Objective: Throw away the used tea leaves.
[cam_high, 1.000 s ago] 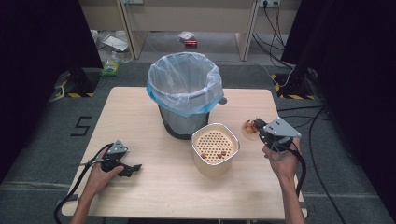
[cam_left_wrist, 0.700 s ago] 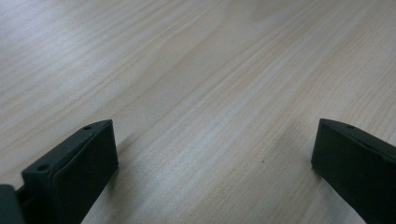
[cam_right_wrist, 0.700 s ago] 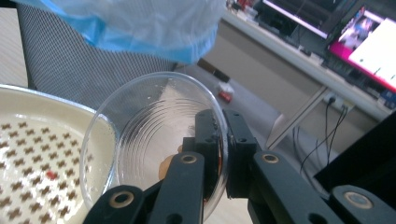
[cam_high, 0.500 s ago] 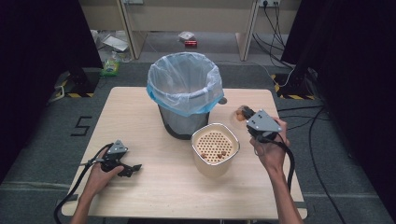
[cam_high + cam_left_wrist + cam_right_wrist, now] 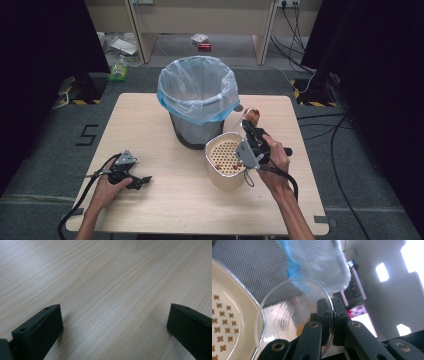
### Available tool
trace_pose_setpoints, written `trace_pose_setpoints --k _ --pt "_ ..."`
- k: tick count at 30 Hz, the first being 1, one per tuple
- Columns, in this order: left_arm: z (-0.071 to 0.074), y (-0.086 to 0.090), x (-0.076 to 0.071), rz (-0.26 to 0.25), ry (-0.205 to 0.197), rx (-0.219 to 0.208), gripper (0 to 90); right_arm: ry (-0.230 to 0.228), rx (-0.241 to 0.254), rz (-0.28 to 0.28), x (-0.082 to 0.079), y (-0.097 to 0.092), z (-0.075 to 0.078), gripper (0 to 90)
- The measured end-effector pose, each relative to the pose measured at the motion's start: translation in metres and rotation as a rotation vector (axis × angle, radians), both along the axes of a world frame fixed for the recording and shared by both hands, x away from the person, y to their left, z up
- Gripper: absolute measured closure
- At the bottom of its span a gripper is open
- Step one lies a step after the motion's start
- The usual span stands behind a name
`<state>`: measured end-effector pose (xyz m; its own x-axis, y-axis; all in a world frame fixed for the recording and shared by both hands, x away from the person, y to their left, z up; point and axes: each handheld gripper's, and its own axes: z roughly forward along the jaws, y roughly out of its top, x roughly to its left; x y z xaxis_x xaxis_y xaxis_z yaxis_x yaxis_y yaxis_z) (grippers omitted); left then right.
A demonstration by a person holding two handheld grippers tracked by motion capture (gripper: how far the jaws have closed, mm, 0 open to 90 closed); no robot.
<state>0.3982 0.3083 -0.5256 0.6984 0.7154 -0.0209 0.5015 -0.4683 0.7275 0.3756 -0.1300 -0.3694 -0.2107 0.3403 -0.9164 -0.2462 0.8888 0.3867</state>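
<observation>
Right tongs (image 5: 248, 121) gripping clear cup (image 5: 244, 118) between lined bin (image 5: 197, 97) and strainer (image 5: 225, 160).

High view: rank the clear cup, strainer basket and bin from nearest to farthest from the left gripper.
From the left gripper:
1. Strainer basket, mid-table, to its right.
2. Bin, behind the basket, at the table's far middle.
3. Clear cup, clamped in the right gripper, far right.

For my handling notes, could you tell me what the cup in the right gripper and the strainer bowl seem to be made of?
The cup looks like thin clear plastic: see-through, glossy, with moulded rings. The strainer bowl seems to be cream plastic, smooth with a slight sheen, its insert pierced with cross-shaped holes; glazed ceramic can't be ruled out.
</observation>
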Motion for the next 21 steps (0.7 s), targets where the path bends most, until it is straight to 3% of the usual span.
trace_pose_setpoints --k 2,4,6,8,10,11,15,16,19,21 --pt "0.000 0.000 0.000 0.000 0.000 0.000 0.0 -0.063 -0.070 -0.005 -0.006 0.005 -0.008 87.5" --pt "0.000 0.000 0.000 0.000 0.000 0.000 0.0 -0.078 -0.068 0.010 -0.010 0.008 -0.016 87.4" --pt "0.000 0.000 0.000 0.000 0.000 0.000 0.0 -0.106 -0.112 0.003 -0.011 0.012 -0.022 87.5" --pt "0.000 0.000 0.000 0.000 -0.001 0.000 0.0 -0.117 -0.116 0.008 -0.012 0.014 -0.026 87.5" --pt "0.000 0.000 0.000 0.000 0.000 0.000 0.0 -0.149 -0.121 0.001 -0.013 0.015 -0.029 87.7" --pt "0.000 0.000 0.000 0.000 -0.001 0.000 0.0 -0.187 -0.146 0.001 -0.015 0.016 -0.030 87.7" --pt "0.000 0.000 0.000 0.000 -0.001 0.000 0.0 -0.219 -0.180 0.004 -0.016 0.020 -0.031 87.8" --pt "0.000 0.000 0.000 0.000 -0.001 0.000 0.0 -0.237 -0.213 0.003 -0.016 0.022 -0.033 87.7" --pt "0.000 0.000 0.000 0.000 -0.001 0.000 0.0 -0.256 -0.208 -0.001 -0.017 0.023 -0.035 87.9" --pt "0.000 0.000 0.000 0.000 -0.001 0.000 0.0 -0.256 -0.272 0.002 -0.017 0.028 -0.041 87.8"
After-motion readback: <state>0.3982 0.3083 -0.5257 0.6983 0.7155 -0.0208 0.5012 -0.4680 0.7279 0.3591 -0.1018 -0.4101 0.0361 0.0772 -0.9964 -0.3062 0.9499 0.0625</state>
